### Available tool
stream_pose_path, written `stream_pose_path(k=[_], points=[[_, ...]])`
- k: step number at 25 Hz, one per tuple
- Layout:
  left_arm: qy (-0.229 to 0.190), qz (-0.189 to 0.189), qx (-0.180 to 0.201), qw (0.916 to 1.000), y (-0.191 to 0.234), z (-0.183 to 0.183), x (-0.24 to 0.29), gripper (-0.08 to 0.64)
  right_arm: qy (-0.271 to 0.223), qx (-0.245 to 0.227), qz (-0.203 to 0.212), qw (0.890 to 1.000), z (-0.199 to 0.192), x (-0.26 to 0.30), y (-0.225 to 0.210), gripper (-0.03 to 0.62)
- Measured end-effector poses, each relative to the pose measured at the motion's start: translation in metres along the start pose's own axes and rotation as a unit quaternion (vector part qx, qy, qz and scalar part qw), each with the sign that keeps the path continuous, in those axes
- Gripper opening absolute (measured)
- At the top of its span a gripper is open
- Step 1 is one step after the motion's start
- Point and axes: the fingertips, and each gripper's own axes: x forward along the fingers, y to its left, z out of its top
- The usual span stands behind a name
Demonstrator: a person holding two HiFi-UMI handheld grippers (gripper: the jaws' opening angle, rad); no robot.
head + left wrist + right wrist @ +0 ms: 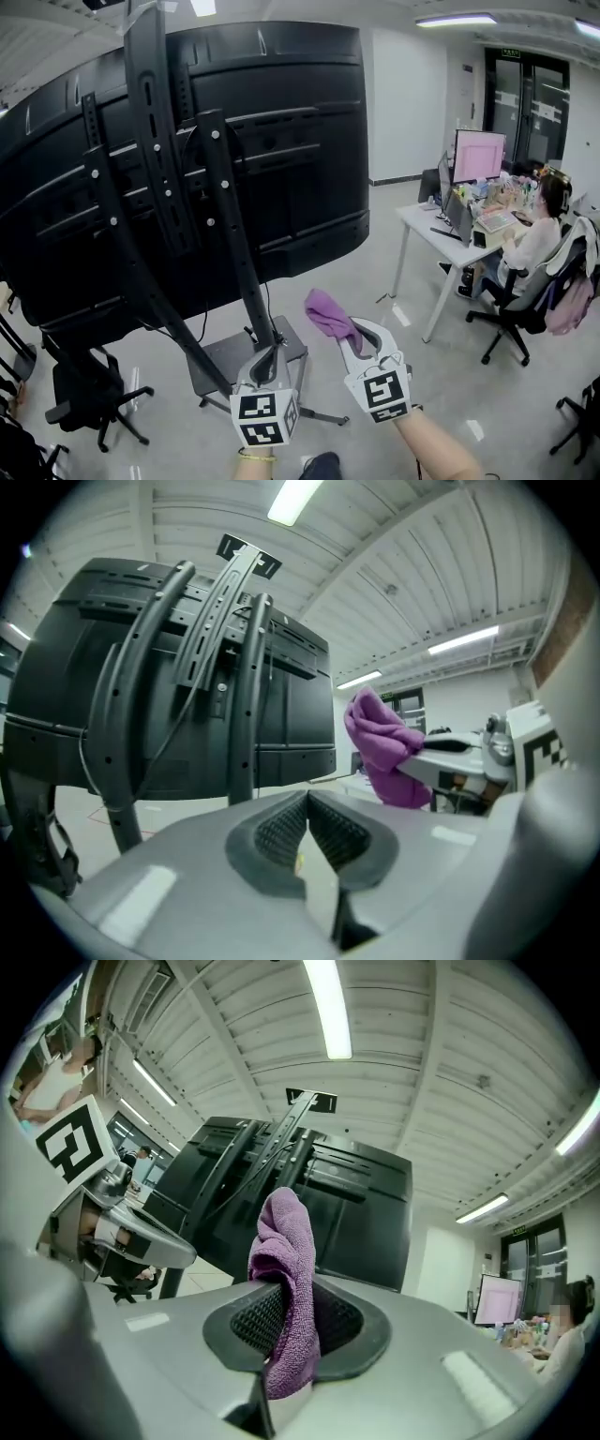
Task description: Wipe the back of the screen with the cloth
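A: Has the wiping begun?

B: I'd judge not. The cloth [286, 1269], purple, is clamped in the right tool [356, 336] and held low, below the screen [281, 141] and apart from its black back.

A: And the left tool [307, 808]?

B: Closed together on nothing, also below the screen. The whole back looks left to wipe, and the cloth has yet to reach it.

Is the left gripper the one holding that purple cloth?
No, the cloth is pinched in the right gripper, while the left gripper is shut on nothing.
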Motion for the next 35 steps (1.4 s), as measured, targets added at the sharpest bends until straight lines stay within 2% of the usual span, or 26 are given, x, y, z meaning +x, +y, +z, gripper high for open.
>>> stream_pose_path(k=[6, 10, 12, 15, 19, 24, 26, 30, 32, 35], points=[[0.0, -0.023, 0.006, 0.9997, -0.036, 0.024, 0.067, 0.008, -0.009, -0.003, -0.027, 1.0, -0.009, 0.012, -0.067, 0.06], [-0.005, -0.017, 0.004, 0.9998, -0.044, 0.041, 0.131, 0.008, -0.028, -0.075, -0.022, 0.997, 0.009, 0.045, -0.12, 0.06], [-0.009, -0.011, 0.002, 0.9999, -0.044, 0.056, 0.165, 0.008, -0.049, -0.133, -0.018, 0.99, 0.038, 0.071, -0.155, 0.06], [-0.018, -0.005, 0.003, 0.9998, -0.046, 0.084, 0.212, 0.008, -0.091, -0.211, -0.028, 0.973, 0.1, 0.115, -0.212, 0.06], [-0.041, 0.008, 0.008, 0.9991, -0.044, 0.125, 0.261, 0.008, -0.132, -0.28, -0.065, 0.949, 0.186, 0.175, -0.285, 0.06], [-0.046, 0.016, 0.022, 0.9985, -0.037, 0.15, 0.297, 0.008, -0.178, -0.294, -0.124, 0.931, 0.272, 0.225, -0.36, 0.06], [-0.048, 0.026, 0.027, 0.9982, -0.031, 0.154, 0.306, 0.008, -0.187, -0.309, -0.145, 0.921, 0.299, 0.243, -0.378, 0.06], [-0.048, 0.039, 0.033, 0.9975, -0.024, 0.158, 0.314, 0.008, -0.196, -0.319, -0.176, 0.91, 0.341, 0.273, -0.402, 0.06], [-0.048, 0.046, 0.041, 0.997, -0.022, 0.158, 0.314, 0.008, -0.192, -0.325, -0.187, 0.907, 0.355, 0.288, -0.408, 0.06], [-0.047, 0.059, 0.046, 0.9961, -0.015, 0.154, 0.31, 0.008, -0.185, -0.319, -0.19, 0.91, 0.363, 0.309, -0.408, 0.057]])
